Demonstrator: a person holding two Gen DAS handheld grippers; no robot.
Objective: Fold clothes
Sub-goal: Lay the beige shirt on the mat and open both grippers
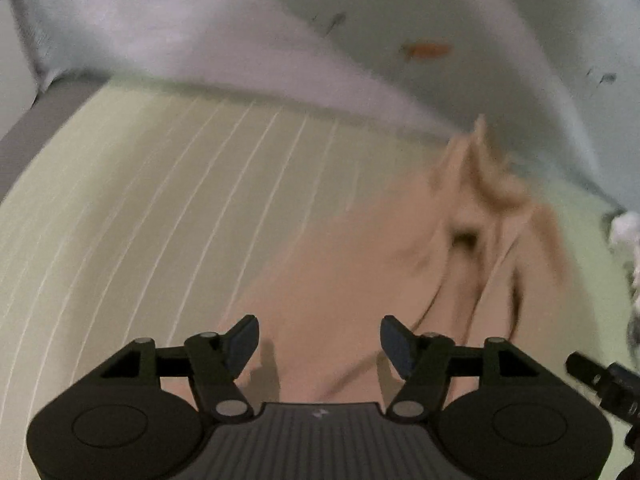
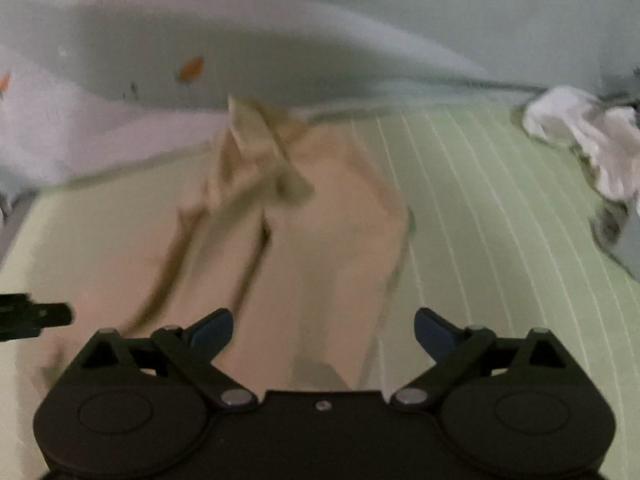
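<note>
A tan garment (image 1: pixel 360 264) lies spread on a pale green sheet with thin white stripes (image 1: pixel 140 200), its far end bunched into a rumpled peak. My left gripper (image 1: pixel 319 344) hangs just above the near part of the cloth, jaws open, nothing between them. In the right wrist view the same tan garment (image 2: pixel 320 248) runs away from me in long folds. My right gripper (image 2: pixel 323 330) stands wide open over its near edge with no cloth in its pads. Both pictures are blurred.
A pale grey-blue wall with small orange and dark marks (image 1: pixel 424 50) rises behind the bed. White crumpled clothes (image 2: pixel 580 132) lie at the far right of the striped sheet (image 2: pixel 500 200). The other gripper's black tip shows at the picture edge (image 2: pixel 32 316).
</note>
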